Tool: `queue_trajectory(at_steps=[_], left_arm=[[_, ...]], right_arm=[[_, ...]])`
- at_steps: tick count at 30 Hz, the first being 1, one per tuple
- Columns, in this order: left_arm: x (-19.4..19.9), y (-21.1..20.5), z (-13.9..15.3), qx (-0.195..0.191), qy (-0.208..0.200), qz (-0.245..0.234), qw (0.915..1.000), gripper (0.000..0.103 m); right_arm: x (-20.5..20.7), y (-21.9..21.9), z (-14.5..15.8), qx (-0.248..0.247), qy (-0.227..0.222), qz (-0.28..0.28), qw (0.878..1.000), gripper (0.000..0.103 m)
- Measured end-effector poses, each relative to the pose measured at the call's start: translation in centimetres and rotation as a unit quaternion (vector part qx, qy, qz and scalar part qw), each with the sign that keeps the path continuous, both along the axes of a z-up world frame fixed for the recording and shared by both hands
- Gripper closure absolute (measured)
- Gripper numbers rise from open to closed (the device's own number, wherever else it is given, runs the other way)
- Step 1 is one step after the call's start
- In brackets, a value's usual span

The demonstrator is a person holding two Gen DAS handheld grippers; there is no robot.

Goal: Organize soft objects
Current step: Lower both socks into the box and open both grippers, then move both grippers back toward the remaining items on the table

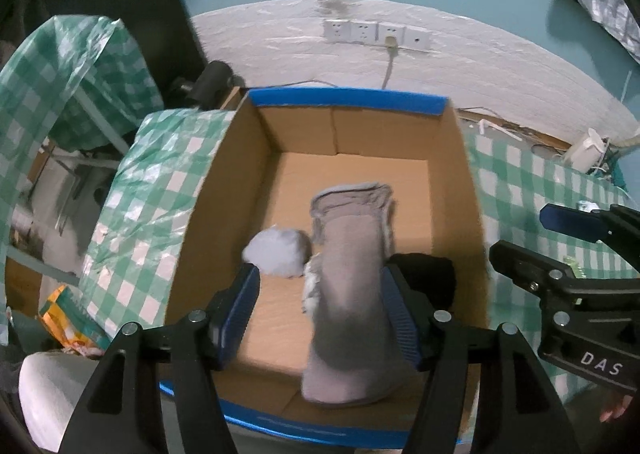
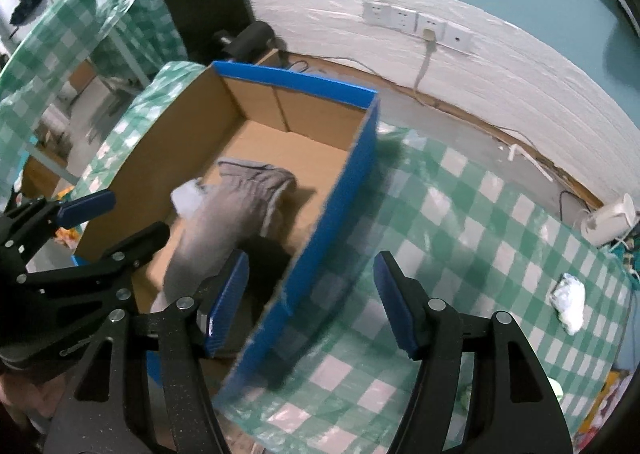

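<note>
Surface: green-and-white checked tablecloth (image 2: 472, 190) under an open cardboard box (image 1: 248, 158) with blue edges, white wall behind.
Grey sock (image 1: 352, 254): long and blurred, inside the box, between the left gripper's pads.
Left gripper (image 1: 320, 310): jaws wide, pads not pressing the sock.
Right gripper (image 2: 312, 302): jaws wide, nothing held, straddling the box's blue wall.
Box contents: pale blue bundle (image 1: 278, 250), black item (image 1: 430, 278).
Table: white crumpled piece (image 2: 568, 302), well apart from the box.
</note>
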State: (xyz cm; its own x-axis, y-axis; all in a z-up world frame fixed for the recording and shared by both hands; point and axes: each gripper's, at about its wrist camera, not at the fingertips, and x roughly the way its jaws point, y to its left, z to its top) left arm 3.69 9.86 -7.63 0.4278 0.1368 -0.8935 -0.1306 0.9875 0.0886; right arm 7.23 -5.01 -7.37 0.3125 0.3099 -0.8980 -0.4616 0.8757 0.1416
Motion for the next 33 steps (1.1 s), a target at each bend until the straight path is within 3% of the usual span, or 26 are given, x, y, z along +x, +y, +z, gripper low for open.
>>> queue_trajectory(at_steps=[23, 33], left_arm=[[1.2, -9.4, 1.8, 0.001, -0.016, -0.082, 0.9965, 0.039], [1.4, -15.3, 1.4, 0.004, -0.008, -0.136, 0.9907, 0.039]], right_arm=[[-0.8, -11.9, -0.1, -0.013, 0.000, -0.099, 0.995, 0.037], [-1.8, -17.7, -1.0, -0.022, 0.007, -0.144, 0.989, 0.037]])
